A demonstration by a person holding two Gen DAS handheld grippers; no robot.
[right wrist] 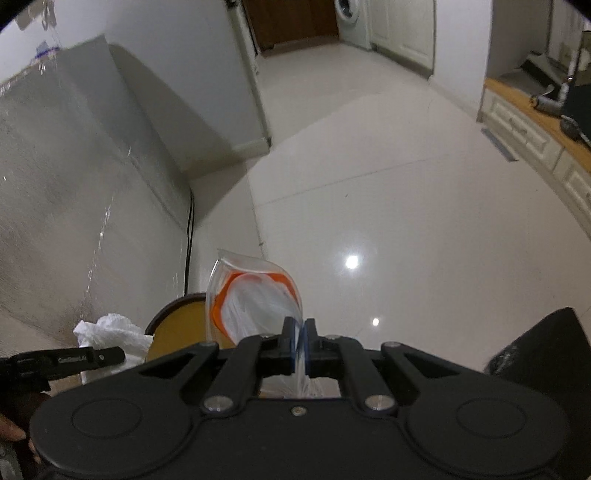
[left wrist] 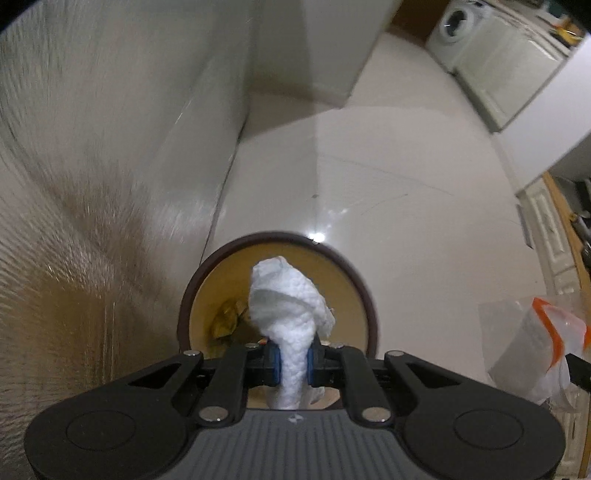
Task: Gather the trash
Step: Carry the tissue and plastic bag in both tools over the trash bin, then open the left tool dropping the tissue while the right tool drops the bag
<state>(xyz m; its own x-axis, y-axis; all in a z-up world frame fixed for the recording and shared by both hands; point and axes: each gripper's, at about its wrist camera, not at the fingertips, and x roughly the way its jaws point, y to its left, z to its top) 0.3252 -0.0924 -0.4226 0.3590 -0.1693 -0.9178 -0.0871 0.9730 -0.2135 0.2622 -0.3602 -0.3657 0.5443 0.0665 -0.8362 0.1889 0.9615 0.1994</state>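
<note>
My left gripper (left wrist: 293,363) is shut on a crumpled white paper towel (left wrist: 286,299) and holds it right over the open mouth of a round bin (left wrist: 354,295) with a dark rim and tan inside. Some yellowish scrap (left wrist: 227,317) lies in the bin. My right gripper (right wrist: 300,343) is shut on a clear plastic bag with orange trim (right wrist: 251,299), held up beside the bin (right wrist: 181,321). The bag also shows at the right edge of the left wrist view (left wrist: 535,343). The paper towel (right wrist: 110,330) and left gripper show low left in the right wrist view.
The bin stands on a glossy white tiled floor (left wrist: 406,192) against a silvery textured panel (left wrist: 92,184). A black cable (right wrist: 190,236) runs down the panel's edge. White cabinets with a wooden top (right wrist: 535,125) are at the right, and a washing machine (left wrist: 456,26) far back.
</note>
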